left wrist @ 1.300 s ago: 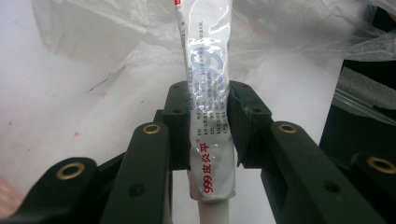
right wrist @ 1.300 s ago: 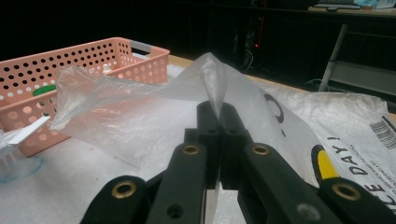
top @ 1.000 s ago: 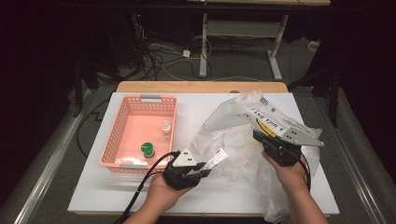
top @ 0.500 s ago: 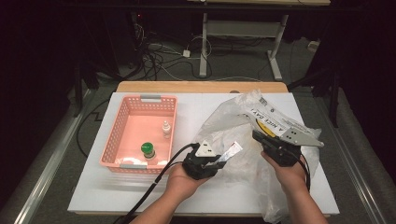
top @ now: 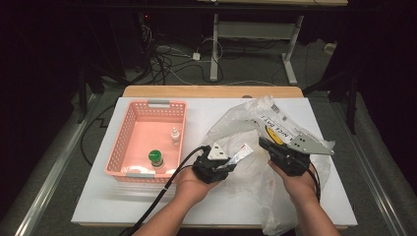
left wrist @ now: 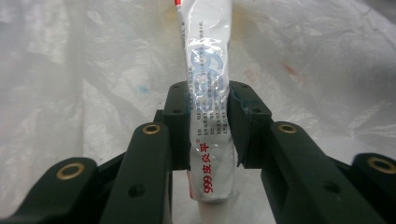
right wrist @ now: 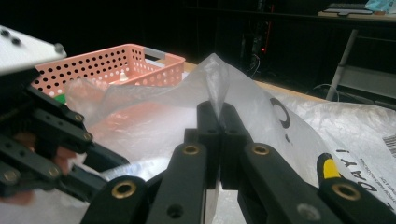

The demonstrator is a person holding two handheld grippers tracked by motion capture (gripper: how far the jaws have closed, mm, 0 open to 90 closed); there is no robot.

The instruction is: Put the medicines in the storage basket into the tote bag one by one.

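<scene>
White tabletop bearing everything, with the clear plastic bag as landmark, sprawling over the right half. Pink perforated basket sitting well apart to the bag's left, holding a green-capped bottle and a small white dropper bottle. Right gripper standing at the bag's right side, jaws pressed fully together and pinching a fold of the film, lifting it into a peak to keep the mouth open. Left gripper hovering at the bag's left edge, over the film, jaws partly closed and clamping a small silver ointment tube across its middle, crimped end pointing toward the bag. Probably feeding the tube into the bag's opening. Risks from here, judging by the frames: thin film slipping out of the right pinch and collapsing the mouth; tube's crimped end catching on a wrinkle and pushing the bag along instead of sliding in; soft tube buckling or twisting under the clamp, since gripped on its yielding body; releasing too early and dropping the tube on top of the film rather than inside.
</scene>
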